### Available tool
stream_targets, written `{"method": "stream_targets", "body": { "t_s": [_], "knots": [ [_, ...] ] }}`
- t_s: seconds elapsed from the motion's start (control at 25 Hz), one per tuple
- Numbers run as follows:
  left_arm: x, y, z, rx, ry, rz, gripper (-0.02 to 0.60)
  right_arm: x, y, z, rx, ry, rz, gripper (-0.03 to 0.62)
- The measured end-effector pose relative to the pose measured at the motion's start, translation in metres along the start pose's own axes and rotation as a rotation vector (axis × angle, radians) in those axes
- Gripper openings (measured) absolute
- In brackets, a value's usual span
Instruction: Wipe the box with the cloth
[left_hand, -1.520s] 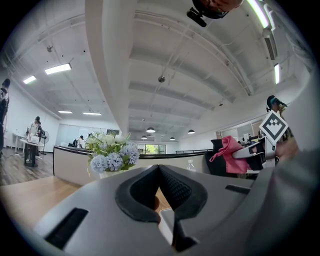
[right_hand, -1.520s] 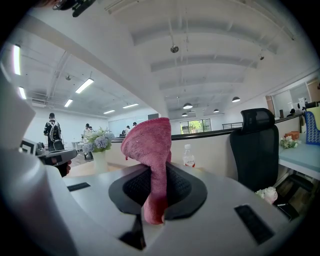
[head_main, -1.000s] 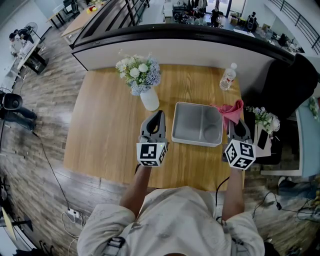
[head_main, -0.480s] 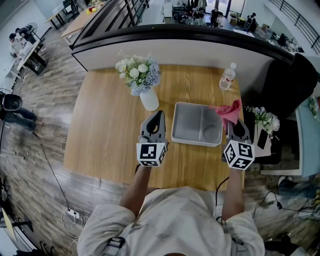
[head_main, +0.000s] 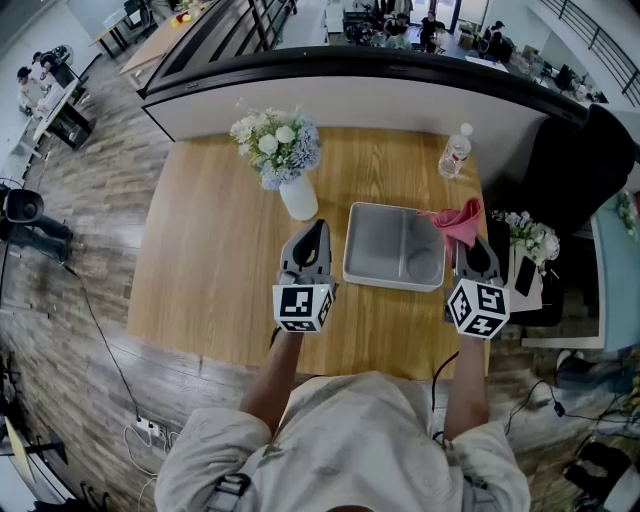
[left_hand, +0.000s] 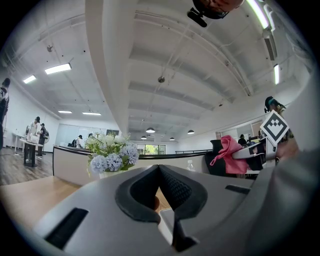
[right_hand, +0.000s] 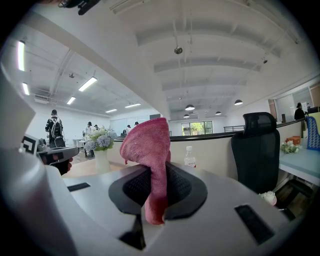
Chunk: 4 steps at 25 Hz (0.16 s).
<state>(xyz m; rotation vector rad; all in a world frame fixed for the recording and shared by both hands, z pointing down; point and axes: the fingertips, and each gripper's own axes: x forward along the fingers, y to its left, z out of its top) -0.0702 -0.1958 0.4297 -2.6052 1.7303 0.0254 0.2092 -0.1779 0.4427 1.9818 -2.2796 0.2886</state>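
A grey box (head_main: 380, 240) with two compartments lies open-topped on the wooden table (head_main: 210, 250), right of centre. A pink cloth (head_main: 460, 221) hangs over the box's right rim, pinched in my right gripper (head_main: 472, 246), which is shut on it. In the right gripper view the cloth (right_hand: 152, 150) stands up from between the closed pads of the right gripper (right_hand: 155, 186). My left gripper (head_main: 316, 232) is just left of the box, shut with nothing in it; its pads (left_hand: 172, 187) meet. The cloth (left_hand: 229, 152) also shows in the left gripper view.
A white vase of flowers (head_main: 283, 160) stands just beyond the left gripper. A water bottle (head_main: 455, 153) is at the table's far right corner. A black chair (right_hand: 255, 145) and a side shelf with flowers (head_main: 530, 240) are off the table's right edge.
The right gripper has edged slightly left with the cloth, toward the box's right rim. The left gripper has stayed still.
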Motion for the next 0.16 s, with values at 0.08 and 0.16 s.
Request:
{"method": "stream_targets", "body": {
  "t_s": [0.08,0.16],
  "knots": [
    [0.0000,-0.0004,-0.0005,-0.001,0.000,0.000,0.014,0.0000,0.0000,-0.0003,-0.002,0.000,0.000,0.066],
    [0.0002,-0.0009,-0.0008,-0.001,0.000,-0.001,0.014,0.0002,0.0000,-0.0004,-0.002,0.001,0.000,0.066]
  ]
}}
